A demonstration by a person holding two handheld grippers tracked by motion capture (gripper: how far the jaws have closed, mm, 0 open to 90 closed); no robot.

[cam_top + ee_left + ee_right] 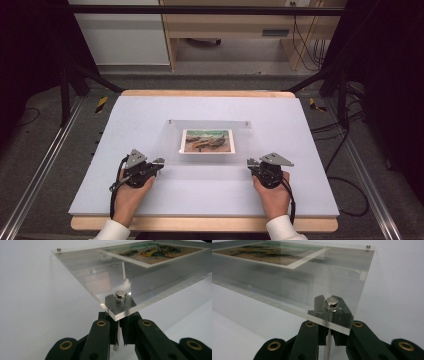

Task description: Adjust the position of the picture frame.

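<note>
A clear acrylic plate with a small boat picture under it stands raised above the white table on metal posts. My left gripper is at its near left corner. In the left gripper view the gripper is shut on the thin metal post below the corner's round cap. My right gripper is at the near right corner. In the right gripper view it is shut on that corner's post under its cap.
Small caps mark the plate's far corners. The white table surface lies on a wooden board. Dark frame struts and cables flank the table on the floor.
</note>
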